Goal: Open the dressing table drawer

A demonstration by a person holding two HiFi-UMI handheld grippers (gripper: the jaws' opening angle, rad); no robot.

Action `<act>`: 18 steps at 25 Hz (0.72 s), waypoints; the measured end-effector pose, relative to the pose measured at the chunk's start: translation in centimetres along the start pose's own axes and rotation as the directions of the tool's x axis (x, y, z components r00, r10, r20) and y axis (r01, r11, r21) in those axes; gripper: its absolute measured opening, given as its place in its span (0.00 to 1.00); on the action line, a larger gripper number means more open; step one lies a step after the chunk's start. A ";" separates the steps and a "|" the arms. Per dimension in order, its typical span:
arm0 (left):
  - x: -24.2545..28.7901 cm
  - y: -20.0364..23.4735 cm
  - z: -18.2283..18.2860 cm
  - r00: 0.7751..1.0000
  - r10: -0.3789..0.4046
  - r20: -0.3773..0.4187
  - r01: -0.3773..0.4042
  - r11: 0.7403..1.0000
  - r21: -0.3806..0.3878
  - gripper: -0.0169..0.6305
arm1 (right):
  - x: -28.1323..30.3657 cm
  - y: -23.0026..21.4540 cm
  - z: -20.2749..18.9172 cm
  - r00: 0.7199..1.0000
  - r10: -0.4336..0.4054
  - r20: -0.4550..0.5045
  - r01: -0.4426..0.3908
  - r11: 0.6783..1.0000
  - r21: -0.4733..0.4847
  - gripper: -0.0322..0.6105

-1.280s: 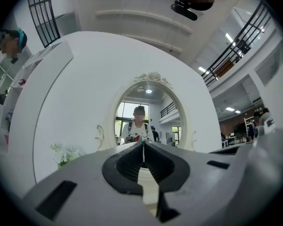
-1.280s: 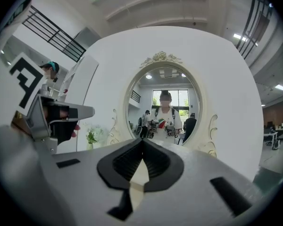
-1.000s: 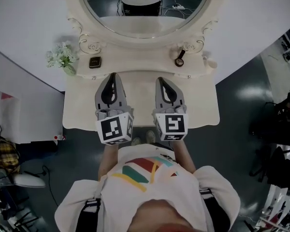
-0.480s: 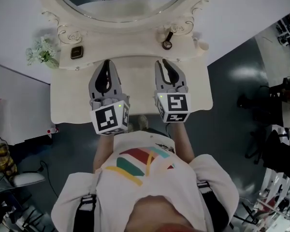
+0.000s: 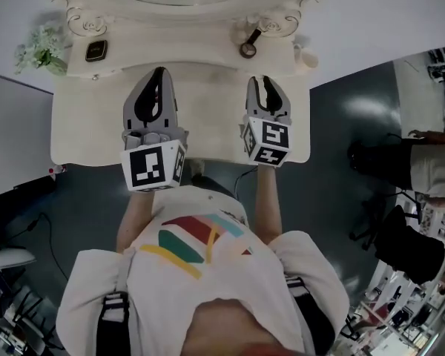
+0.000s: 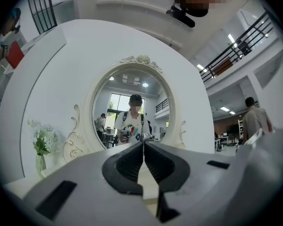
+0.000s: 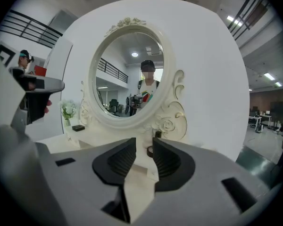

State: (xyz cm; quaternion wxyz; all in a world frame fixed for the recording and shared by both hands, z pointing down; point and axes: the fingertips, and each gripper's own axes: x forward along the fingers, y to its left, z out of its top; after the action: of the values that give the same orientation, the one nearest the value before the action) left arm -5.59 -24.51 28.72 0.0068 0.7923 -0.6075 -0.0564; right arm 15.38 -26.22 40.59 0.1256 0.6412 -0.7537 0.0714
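The cream dressing table lies below me, its oval mirror at the back. No drawer front or handle shows in any view. My left gripper hovers over the left half of the tabletop, its jaws touching at the tips and holding nothing. Over the right half is my right gripper, whose jaws stand a little apart with nothing between them. Both point toward the mirror.
On the back shelf stand a vase of white flowers, a small dark box and a dark round-ended item. A person and a black chair are on the floor to the right.
The table has slid upward in the head view. Both grippers stay over the tabletop and now sit wider apart, the left further left, the right further right.
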 end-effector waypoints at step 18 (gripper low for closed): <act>2.6 -0.6 -1.5 0.998 0.060 -0.016 -0.059 0.997 0.057 0.04 | 6.4 -6.7 -11.4 0.969 -0.029 -0.247 0.043 0.998 0.050 0.20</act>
State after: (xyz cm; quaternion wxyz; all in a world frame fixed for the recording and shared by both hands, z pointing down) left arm -4.21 -26.92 29.97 -0.0087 0.7743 -0.6320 -0.0322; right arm 22.20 -30.40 52.99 0.2017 0.6441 -0.7183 0.1689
